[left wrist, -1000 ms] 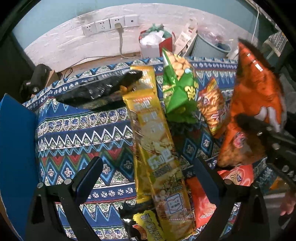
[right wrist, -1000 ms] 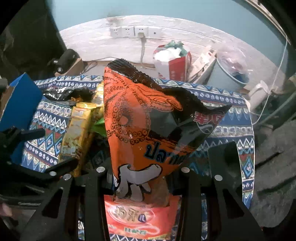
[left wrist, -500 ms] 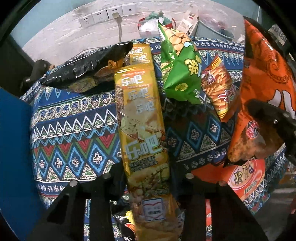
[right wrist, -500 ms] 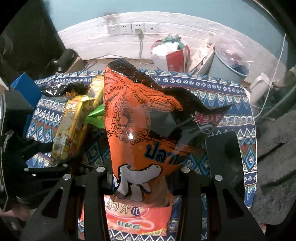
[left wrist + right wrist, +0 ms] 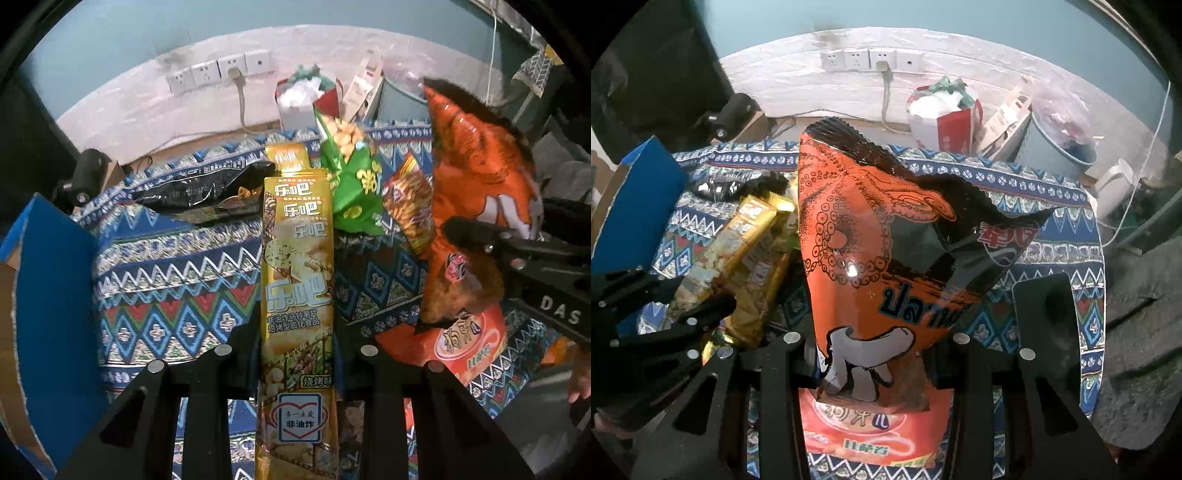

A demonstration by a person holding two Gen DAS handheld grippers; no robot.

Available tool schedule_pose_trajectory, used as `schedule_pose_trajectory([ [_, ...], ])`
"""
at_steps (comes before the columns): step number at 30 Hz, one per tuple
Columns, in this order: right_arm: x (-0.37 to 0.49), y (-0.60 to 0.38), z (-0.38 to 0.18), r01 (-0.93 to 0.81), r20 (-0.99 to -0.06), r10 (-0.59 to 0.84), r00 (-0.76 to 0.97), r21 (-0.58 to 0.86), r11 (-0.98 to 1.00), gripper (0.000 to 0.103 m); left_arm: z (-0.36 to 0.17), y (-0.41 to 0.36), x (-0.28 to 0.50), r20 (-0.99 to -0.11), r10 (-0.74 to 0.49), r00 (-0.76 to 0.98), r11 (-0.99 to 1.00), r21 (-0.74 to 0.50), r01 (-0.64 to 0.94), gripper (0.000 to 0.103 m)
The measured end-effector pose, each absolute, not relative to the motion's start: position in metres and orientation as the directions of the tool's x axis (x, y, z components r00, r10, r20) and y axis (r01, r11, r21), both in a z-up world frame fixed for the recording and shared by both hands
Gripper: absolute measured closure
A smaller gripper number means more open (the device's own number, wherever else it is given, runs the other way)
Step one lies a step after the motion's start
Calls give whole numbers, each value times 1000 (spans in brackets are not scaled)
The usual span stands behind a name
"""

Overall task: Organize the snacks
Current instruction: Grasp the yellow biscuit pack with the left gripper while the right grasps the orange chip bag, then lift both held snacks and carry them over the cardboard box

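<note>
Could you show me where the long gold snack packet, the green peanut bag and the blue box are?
Long gold snack packet (image 5: pixel 297 258), left wrist view, printed middle.
Green peanut bag (image 5: pixel 352 184), left wrist view, crumpled front.
Blue box (image 5: pixel 51 295), left wrist view, flat side.

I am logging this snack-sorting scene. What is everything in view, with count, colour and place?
long gold chip packet: 1, gold, between left gripper's fingers
orange octopus-print bag: 1, orange-black, in right gripper
green snack bag: 1, green, far on cloth
black foil bag: 1, black, far left
small orange cracker packet: 1, beside green bag
orange round-logo packet: 1, under octopus bag
patterned tablecloth: 1, blue
blue box: 1, left edge
left gripper: 1, black, shut
right gripper: 1, black, shut
</note>
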State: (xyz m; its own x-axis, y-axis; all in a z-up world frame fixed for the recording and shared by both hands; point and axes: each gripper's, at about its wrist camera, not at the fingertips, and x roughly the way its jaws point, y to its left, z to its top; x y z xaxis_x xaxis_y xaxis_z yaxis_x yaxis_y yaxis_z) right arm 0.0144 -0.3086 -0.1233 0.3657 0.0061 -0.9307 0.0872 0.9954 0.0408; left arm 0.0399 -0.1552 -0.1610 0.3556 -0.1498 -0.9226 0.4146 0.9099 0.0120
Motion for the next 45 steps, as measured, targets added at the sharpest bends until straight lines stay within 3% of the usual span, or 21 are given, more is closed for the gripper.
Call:
schedule_pose_trajectory([
  [16, 11, -273, -87, 28, -904, 33, 426, 50, 998, 65, -104, -117, 24, -853, -206, 480, 922, -5, 387, 72],
  [45, 39, -176, -37, -125, -857, 130, 499, 77, 989, 65, -47, -12, 16, -743, -83, 664, 974, 82, 213, 72],
])
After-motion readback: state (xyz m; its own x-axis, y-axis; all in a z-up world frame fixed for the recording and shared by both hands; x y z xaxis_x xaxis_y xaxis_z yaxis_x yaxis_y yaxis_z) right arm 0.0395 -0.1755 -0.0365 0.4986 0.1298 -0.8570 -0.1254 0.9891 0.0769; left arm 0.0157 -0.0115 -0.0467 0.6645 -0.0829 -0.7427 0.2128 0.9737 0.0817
